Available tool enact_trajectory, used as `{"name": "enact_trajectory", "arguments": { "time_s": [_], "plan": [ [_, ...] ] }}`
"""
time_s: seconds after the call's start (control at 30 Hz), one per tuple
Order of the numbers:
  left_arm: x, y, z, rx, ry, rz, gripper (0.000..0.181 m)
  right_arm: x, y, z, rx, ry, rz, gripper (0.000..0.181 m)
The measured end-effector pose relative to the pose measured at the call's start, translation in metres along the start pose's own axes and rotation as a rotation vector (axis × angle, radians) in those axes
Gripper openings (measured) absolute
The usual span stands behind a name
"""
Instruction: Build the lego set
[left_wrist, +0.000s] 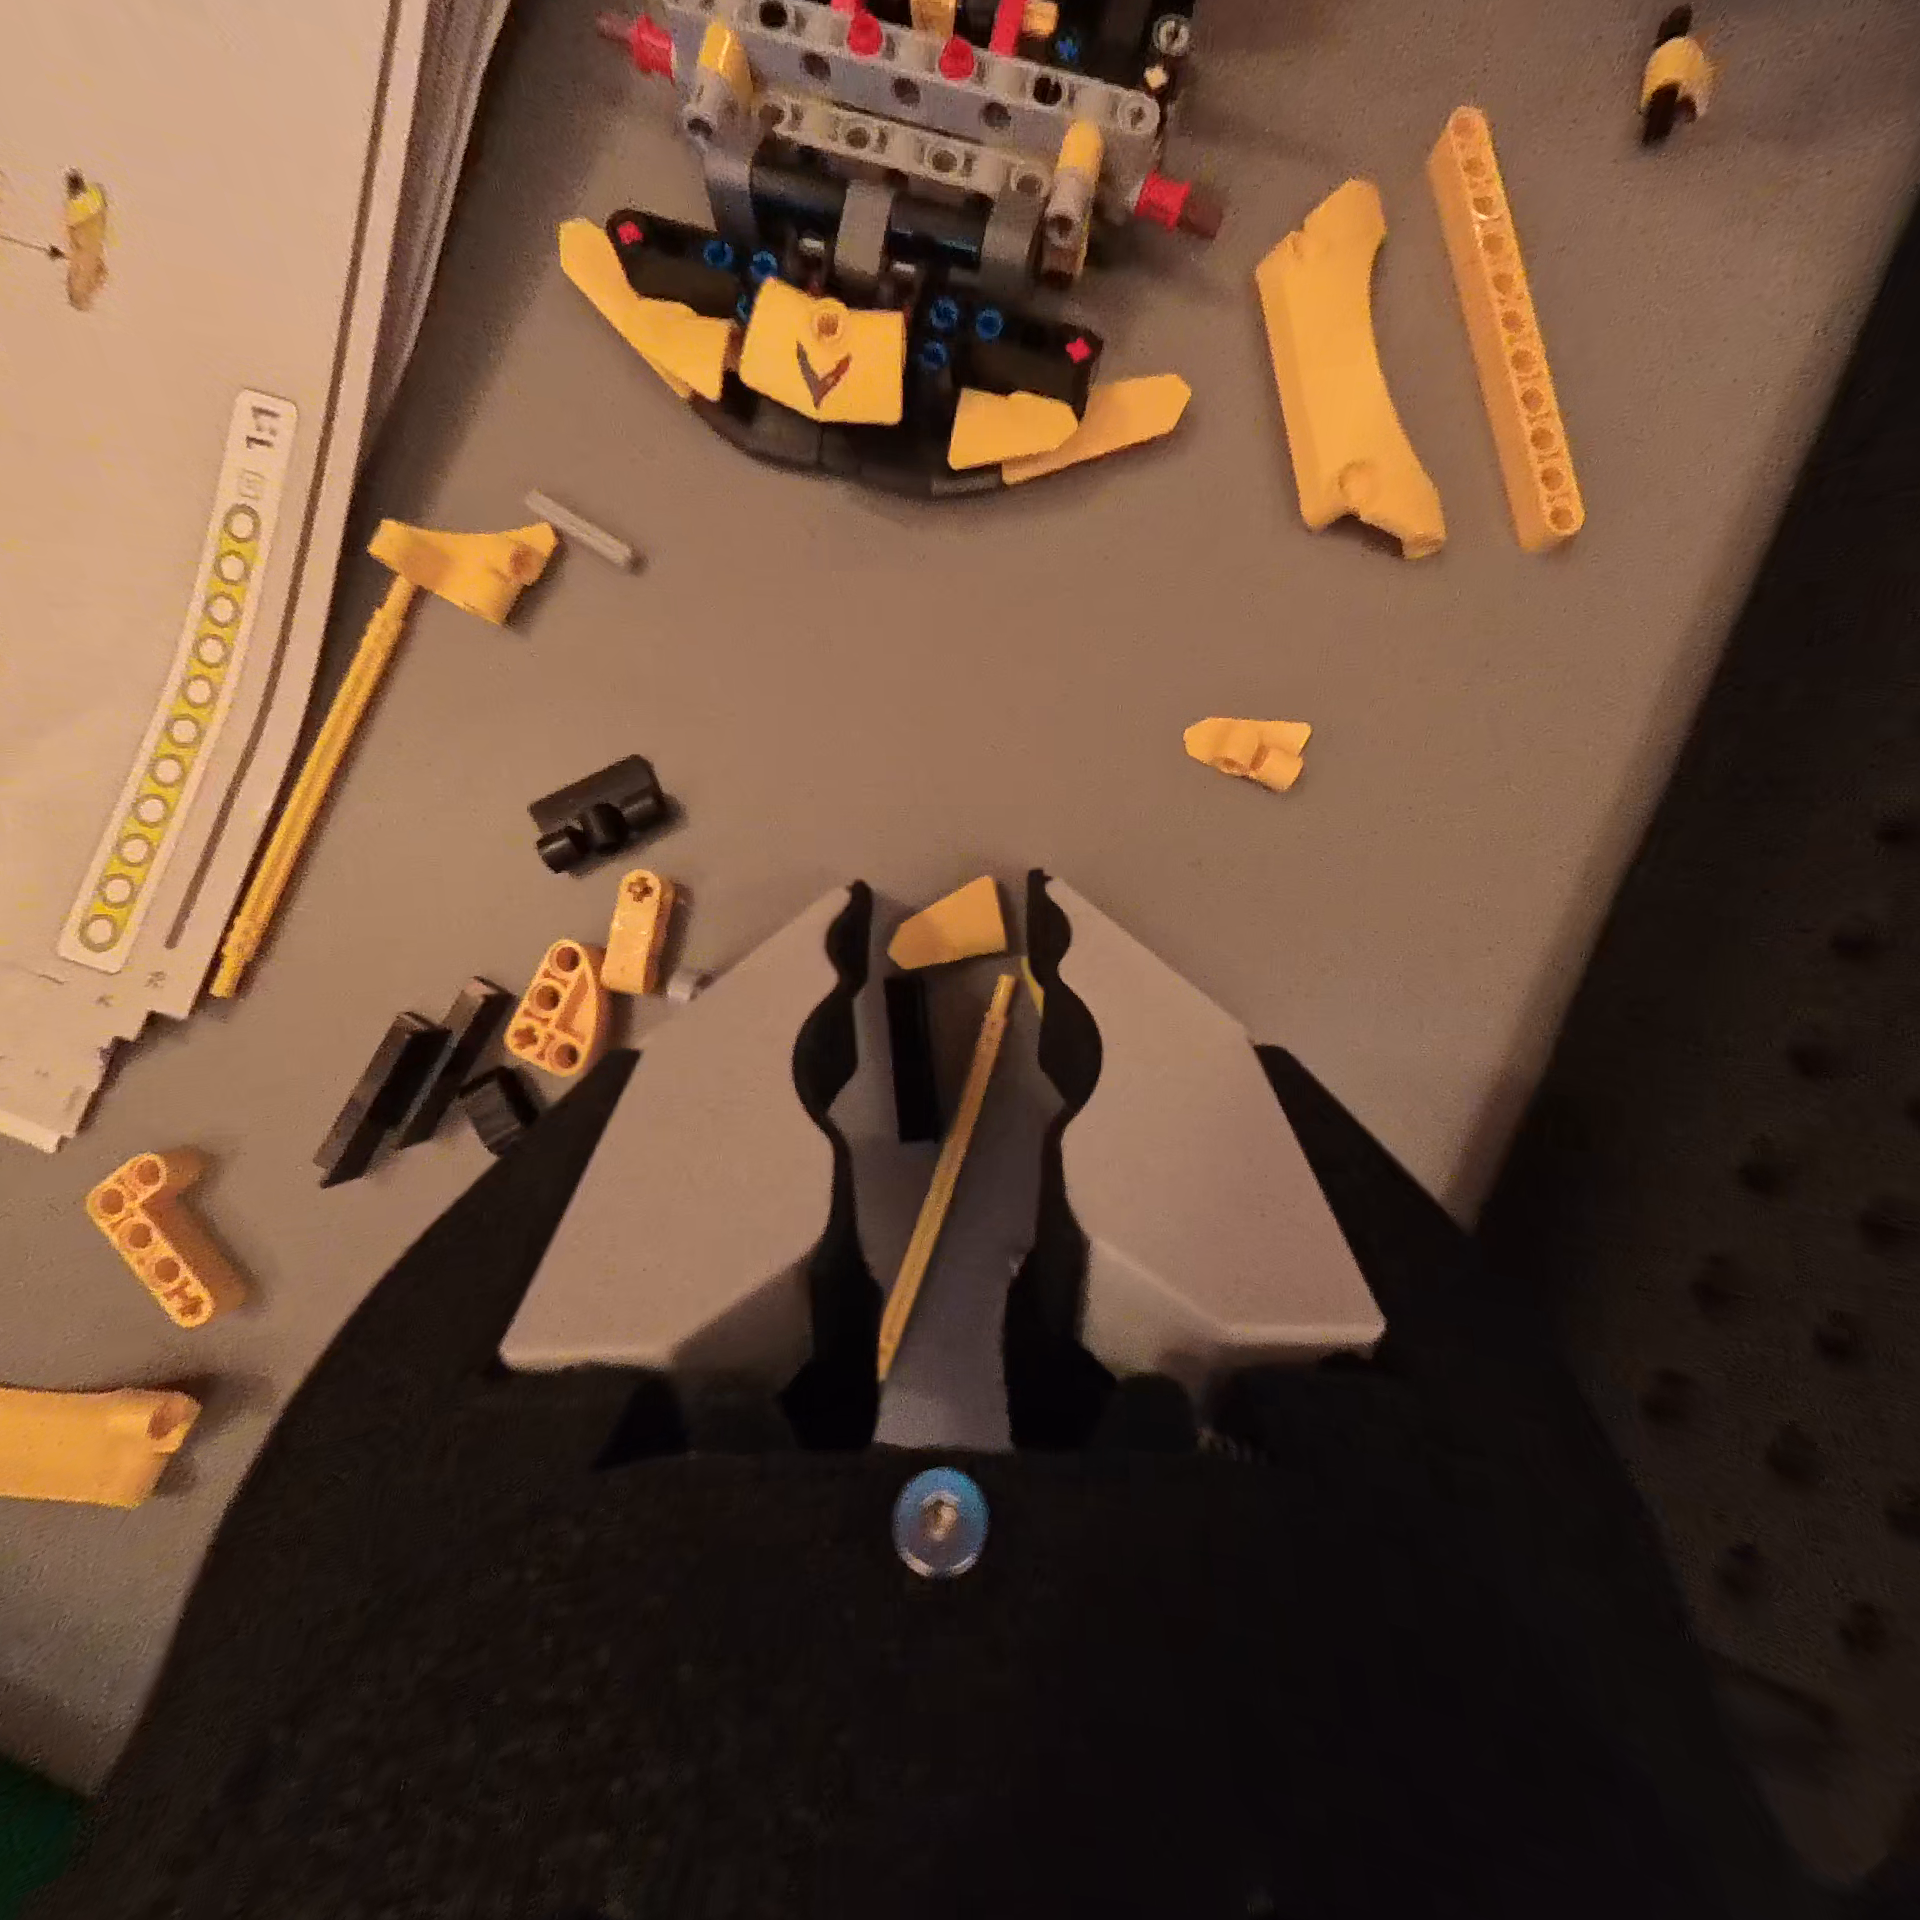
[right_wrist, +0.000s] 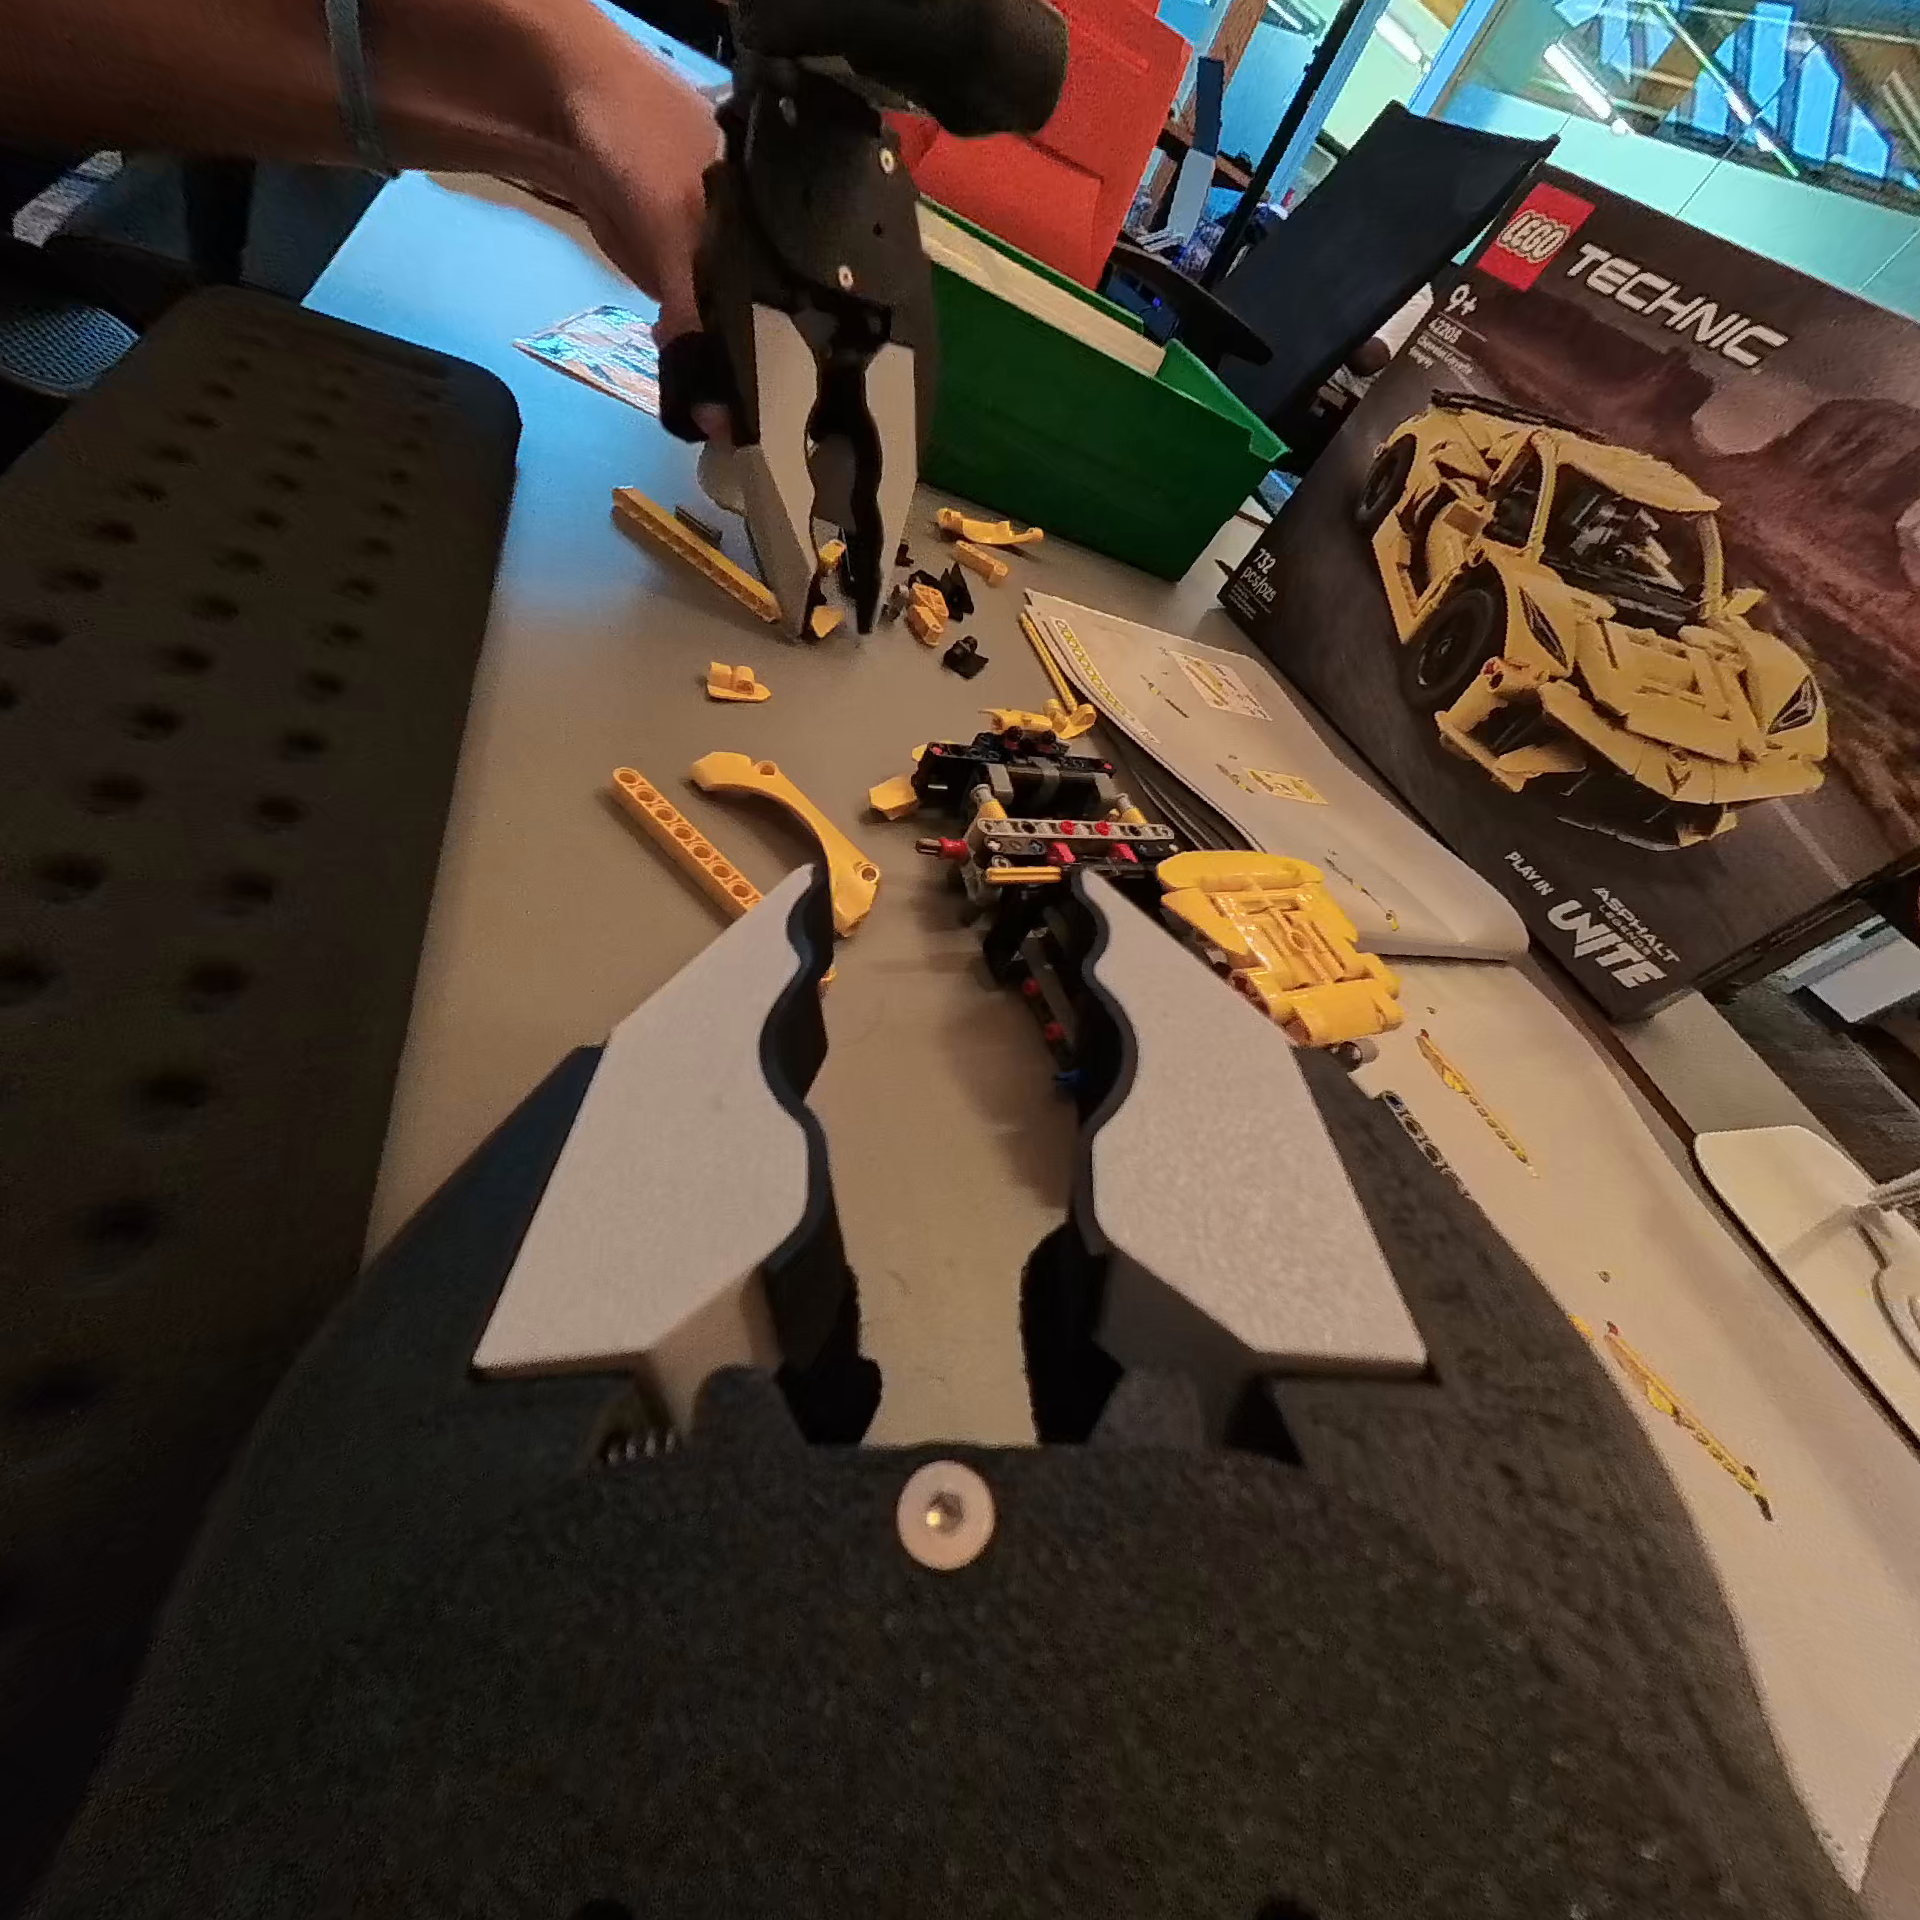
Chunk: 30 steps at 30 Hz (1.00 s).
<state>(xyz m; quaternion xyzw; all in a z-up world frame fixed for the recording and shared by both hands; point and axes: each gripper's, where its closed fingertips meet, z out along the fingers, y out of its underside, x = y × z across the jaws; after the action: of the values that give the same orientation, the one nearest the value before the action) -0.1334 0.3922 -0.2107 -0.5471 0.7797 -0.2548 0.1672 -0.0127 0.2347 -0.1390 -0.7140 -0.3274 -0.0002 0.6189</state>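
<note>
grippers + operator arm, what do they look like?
Both the left gripper and right gripper share one design: grainy black bodies, a silver screw at centre, grey wedge jaws with wavy black rubber inner edges. No cables visible. The person's bare forearm wears a thin grey wristband.

Left claw and right claw: two light grey wedge-shaped fingers with black wavy inner pads, set in a coarse-textured black body; one round silver screw centred behind each claw's fingers; thin band on the wrist above the left claw
</note>
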Motion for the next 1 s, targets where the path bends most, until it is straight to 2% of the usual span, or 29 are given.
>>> {"name": "enact_trajectory", "arguments": {
  "time_s": [0.07, 0.2, 0.33, 0.43, 0.53, 0.6, 0.7, 0.8, 0.9, 1.0],
  "plan": [
    [-0.001, 0.004, -0.001, -0.026, 0.014, -0.018, 0.021, -0.002, 0.001, 0.001, -0.004, -0.006, -0.001, 0.044],
    [-0.031, 0.007, -0.004, -0.016, -0.104, -0.021, 0.020, -0.002, 0.002, 0.001, -0.010, -0.008, 0.003, 0.044],
    [-0.038, 0.006, -0.003, -0.003, -0.072, -0.095, 0.025, -0.001, 0.002, 0.001, -0.009, -0.006, 0.006, 0.043],
    [-0.019, -0.006, -0.003, 0.037, -0.040, -0.070, 0.040, 0.000, 0.003, 0.000, -0.010, 0.000, 0.004, 0.043],
    [0.029, -0.022, -0.001, 0.107, 0.074, 0.026, 0.040, 0.002, 0.001, -0.001, -0.005, 0.007, 0.003, 0.043],
    [0.044, -0.023, 0.005, 0.096, 0.077, 0.090, 0.040, 0.002, -0.001, -0.002, 0.002, 0.010, -0.002, 0.042],
    [0.055, -0.027, 0.013, 0.087, 0.116, 0.104, 0.034, 0.006, 0.002, -0.005, -0.010, 0.027, -0.013, 0.042],
    [0.062, -0.025, 0.017, 0.059, 0.172, 0.097, 0.022, 0.033, 0.012, -0.026, -0.033, 0.140, -0.005, 0.040],
    [0.061, -0.026, 0.019, 0.060, 0.153, 0.114, 0.017, 0.066, 0.014, -0.052, -0.002, 0.256, 0.067, 0.037],
    [0.057, -0.028, 0.020, 0.060, 0.108, 0.116, 0.017, 0.086, 0.009, -0.065, 0.051, 0.329, 0.120, 0.037]
  ]
}}
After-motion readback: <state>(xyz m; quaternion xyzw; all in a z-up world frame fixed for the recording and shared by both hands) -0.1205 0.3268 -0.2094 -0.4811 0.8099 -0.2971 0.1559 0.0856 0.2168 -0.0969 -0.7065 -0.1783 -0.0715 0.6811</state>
